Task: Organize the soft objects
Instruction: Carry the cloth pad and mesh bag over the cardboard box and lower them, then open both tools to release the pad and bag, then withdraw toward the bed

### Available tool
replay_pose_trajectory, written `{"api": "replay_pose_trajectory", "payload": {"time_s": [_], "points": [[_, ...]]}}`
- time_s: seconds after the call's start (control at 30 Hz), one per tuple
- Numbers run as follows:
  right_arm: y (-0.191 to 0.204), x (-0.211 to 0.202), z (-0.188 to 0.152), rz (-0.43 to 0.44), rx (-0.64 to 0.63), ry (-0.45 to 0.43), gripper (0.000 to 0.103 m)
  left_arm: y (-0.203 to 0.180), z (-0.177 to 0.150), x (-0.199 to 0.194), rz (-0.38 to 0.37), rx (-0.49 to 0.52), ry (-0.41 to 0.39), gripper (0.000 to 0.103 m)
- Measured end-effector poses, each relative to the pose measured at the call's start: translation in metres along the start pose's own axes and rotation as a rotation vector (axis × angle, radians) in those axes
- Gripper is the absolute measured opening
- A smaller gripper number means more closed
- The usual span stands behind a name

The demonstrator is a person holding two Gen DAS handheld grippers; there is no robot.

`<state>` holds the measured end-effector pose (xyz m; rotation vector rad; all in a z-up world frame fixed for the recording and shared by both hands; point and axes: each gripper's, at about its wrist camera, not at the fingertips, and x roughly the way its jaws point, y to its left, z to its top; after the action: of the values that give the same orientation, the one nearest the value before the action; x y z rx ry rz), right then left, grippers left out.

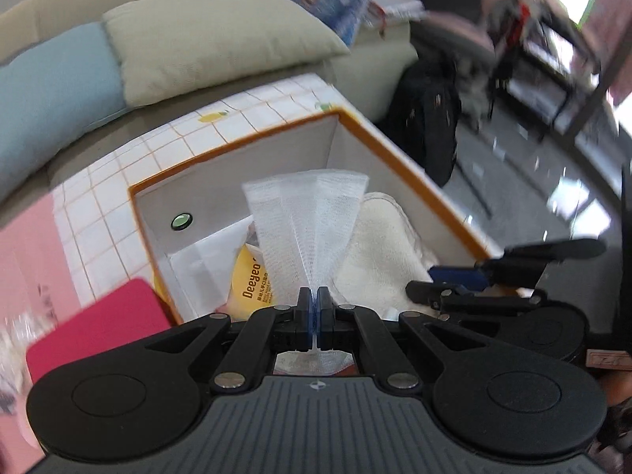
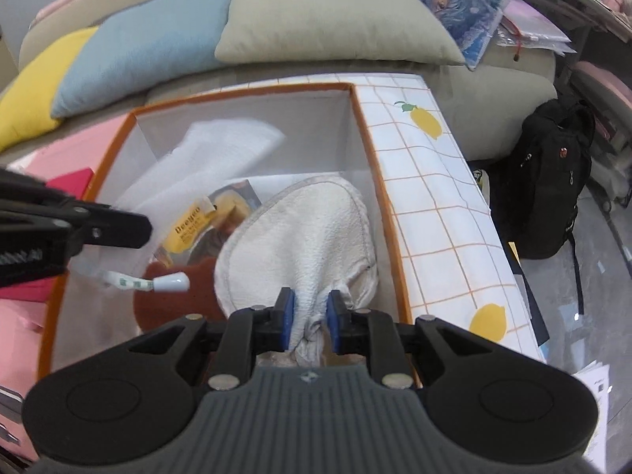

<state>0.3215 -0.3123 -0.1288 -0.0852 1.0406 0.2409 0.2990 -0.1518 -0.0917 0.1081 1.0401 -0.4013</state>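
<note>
My left gripper (image 1: pixel 313 301) is shut on a thin white mesh cloth (image 1: pixel 306 213) and holds it fanned out over the orange-rimmed fabric box (image 1: pixel 399 150). My right gripper (image 2: pixel 309 308) is shut on a bunched cream towel (image 2: pixel 304 233) that lies inside the same box (image 2: pixel 379 181). The mesh cloth also shows blurred in the right wrist view (image 2: pixel 221 150). The right gripper shows at the right of the left wrist view (image 1: pixel 430 282). A yellow Deeyeo packet (image 2: pixel 189 229) and a brown cloth (image 2: pixel 173 300) lie in the box.
The box has a white lemon-print grid cover (image 2: pixel 442 205). Beige (image 2: pixel 328 19), blue (image 2: pixel 150 39) and yellow (image 2: pixel 35 83) cushions lie on the sofa behind. A black backpack (image 2: pixel 553 181) stands on the floor at right. A red item (image 1: pixel 98 328) and a pink surface (image 1: pixel 27 245) are at left.
</note>
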Motion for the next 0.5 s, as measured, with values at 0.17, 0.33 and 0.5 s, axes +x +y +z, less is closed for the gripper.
{"api": "replay_pose_trajectory", "payload": {"time_s": [0.17,0.33,0.5], "points": [[0.007,0.011,0.006,-0.044,-0.070,0.024,0.017,-0.001,0.000,0.021,0.050,0.052,0.064,0.001],[0.012,0.012,0.006,-0.063,-0.118,0.033,0.018,0.003,-0.008,0.032,0.086,0.059,0.095,0.001],[0.009,0.010,0.006,-0.043,-0.097,0.026,0.025,0.006,-0.008,0.027,0.109,0.072,0.085,0.011]]}}
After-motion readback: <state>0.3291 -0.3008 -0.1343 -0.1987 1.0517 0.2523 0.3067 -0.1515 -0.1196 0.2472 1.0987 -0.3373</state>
